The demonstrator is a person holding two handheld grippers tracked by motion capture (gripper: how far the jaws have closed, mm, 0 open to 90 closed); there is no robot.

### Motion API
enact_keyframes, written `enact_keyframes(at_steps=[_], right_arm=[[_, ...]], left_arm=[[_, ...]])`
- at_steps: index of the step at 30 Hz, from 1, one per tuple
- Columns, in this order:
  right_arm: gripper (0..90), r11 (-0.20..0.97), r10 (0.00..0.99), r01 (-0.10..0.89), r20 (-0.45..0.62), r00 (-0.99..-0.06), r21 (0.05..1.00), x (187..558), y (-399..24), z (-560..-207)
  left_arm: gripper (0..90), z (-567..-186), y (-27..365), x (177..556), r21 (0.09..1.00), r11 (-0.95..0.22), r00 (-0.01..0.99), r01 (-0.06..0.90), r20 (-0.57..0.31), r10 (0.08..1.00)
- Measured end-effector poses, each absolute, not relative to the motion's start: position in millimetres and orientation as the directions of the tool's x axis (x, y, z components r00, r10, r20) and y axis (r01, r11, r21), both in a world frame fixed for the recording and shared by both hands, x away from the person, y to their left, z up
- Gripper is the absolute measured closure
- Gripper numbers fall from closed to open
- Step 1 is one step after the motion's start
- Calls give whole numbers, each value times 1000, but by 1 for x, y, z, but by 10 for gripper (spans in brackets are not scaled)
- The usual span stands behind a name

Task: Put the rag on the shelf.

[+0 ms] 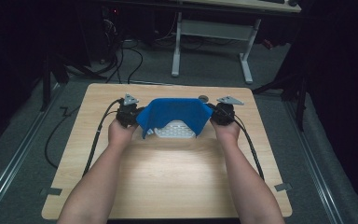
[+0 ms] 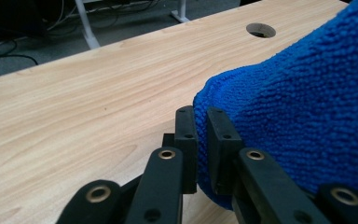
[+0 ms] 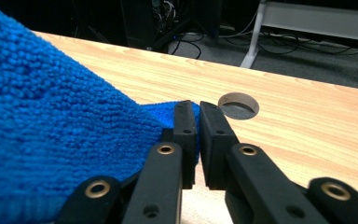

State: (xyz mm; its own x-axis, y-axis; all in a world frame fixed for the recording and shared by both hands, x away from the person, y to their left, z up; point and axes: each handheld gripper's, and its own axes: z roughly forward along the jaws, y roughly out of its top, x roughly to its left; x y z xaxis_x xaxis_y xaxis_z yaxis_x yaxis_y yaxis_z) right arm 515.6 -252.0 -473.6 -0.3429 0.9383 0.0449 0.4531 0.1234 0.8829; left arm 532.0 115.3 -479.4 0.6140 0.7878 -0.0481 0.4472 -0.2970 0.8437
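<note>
Wood-grain table [image 1: 168, 177] stands on grey carpet in a dark room, with a white-legged desk [image 1: 214, 37] and loose cables [image 1: 121, 56] on the floor beyond it. In the high view a blue cloth [image 1: 175, 112] is stretched between the left gripper [image 1: 137, 114] and the right gripper [image 1: 213, 112], held above the far half of the table, draping over a white perforated object [image 1: 175, 129] whose front edge peeks out below the cloth's hem. A round cable hole [image 1: 203, 98] sits in the tabletop just behind the cloth. Both forearms reach in from the near edge.

From the left gripper view, the left gripper [image 2: 200, 121] has its jaws drawn nearly together on a folded edge of the cloth [image 2: 307, 107], whose looped, fuzzy pile is plain at this range. The hole [image 2: 261, 31] lies farther off on the bare wood [image 2: 74, 107].

From the right gripper view, the right gripper [image 3: 196, 114] pinches a corner of the cloth [image 3: 51, 130] between close-set jaws, the fabric sloping up to the left. The hole [image 3: 238, 105] is just beside the jaw tips, and desk legs and cables lie past the table's edge.
</note>
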Motion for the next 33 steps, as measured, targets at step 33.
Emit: enact_keyframes(at_steps=[33], right_arm=[[577, 148, 958, 444, -18, -285, 884, 482, -277, -447]], left_arm=[[567, -481, 143, 504, 837, -249, 497, 488, -31, 867]])
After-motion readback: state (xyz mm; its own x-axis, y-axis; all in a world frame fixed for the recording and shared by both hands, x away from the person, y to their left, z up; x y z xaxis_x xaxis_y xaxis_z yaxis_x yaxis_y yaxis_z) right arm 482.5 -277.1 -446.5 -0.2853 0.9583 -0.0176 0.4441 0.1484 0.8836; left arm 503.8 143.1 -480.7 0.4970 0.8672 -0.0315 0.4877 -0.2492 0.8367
